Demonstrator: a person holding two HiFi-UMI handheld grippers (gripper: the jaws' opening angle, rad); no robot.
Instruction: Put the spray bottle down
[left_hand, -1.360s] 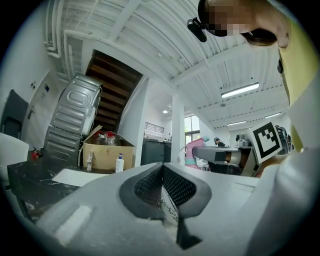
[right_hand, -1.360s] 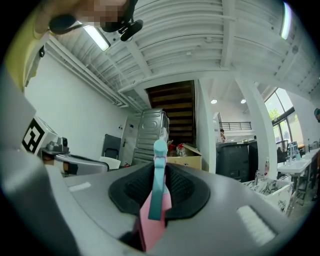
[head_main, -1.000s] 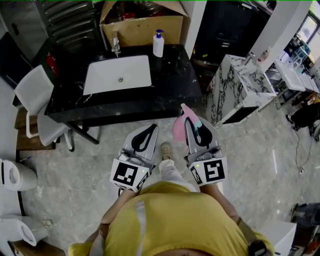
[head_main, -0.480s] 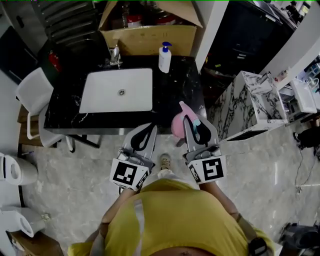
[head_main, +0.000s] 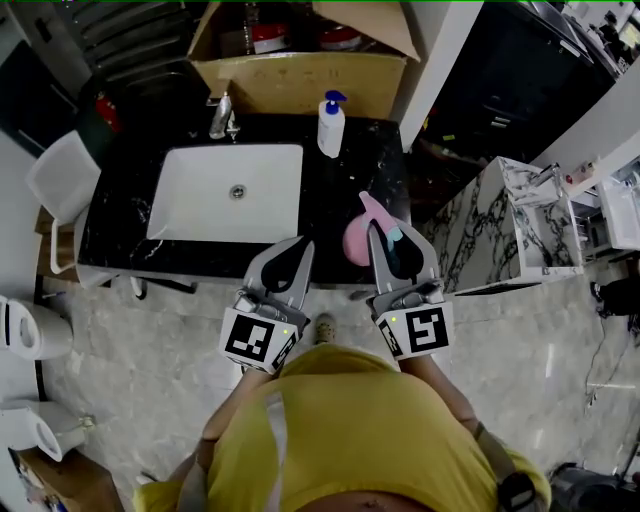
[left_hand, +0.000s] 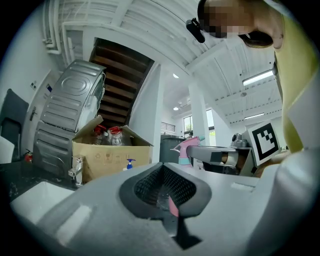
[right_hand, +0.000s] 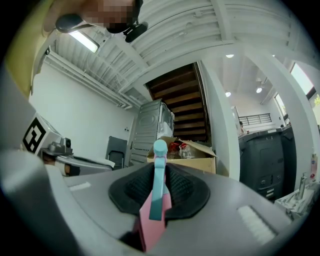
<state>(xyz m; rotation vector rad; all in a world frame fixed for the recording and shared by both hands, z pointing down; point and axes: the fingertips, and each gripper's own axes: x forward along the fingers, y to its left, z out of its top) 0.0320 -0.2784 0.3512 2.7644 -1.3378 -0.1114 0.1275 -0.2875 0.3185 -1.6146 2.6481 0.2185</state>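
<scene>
the step in hand looks like the carry-in before the set-down: the spray bottle is not yet resting on anything. along the counter, the white sink fills the left and middle, with a tap at its back edge and a soap pump bottle near the basin's back right corner, in front of a cardboard box. the left claw hangs at the counter's front edge, near the sink's front right corner; its own view shows the two jaws drawn together with nothing gripped, so it seems to take no part. just to its right is the spray bottle, pink with a pale teal trigger piece, its nozzle pointing toward the counter's back edge. in the head view it appears to hang over the bare dark strip at the counter's front right, beside the sink, though how high above the top i cannot tell. the right claw is clamped on it: in the right gripper view the pink head and teal trigger stand squeezed between the pads, jaws narrow, while the pink body shows at the jaws' left in the head view. the next move, as i judge it, calls for lowering the bottle until its base sits flat on that bare strip, clear of the sink rim and the front edge, and only then easing the jaws apart; letting go early or at a tilt could topple it.
</scene>
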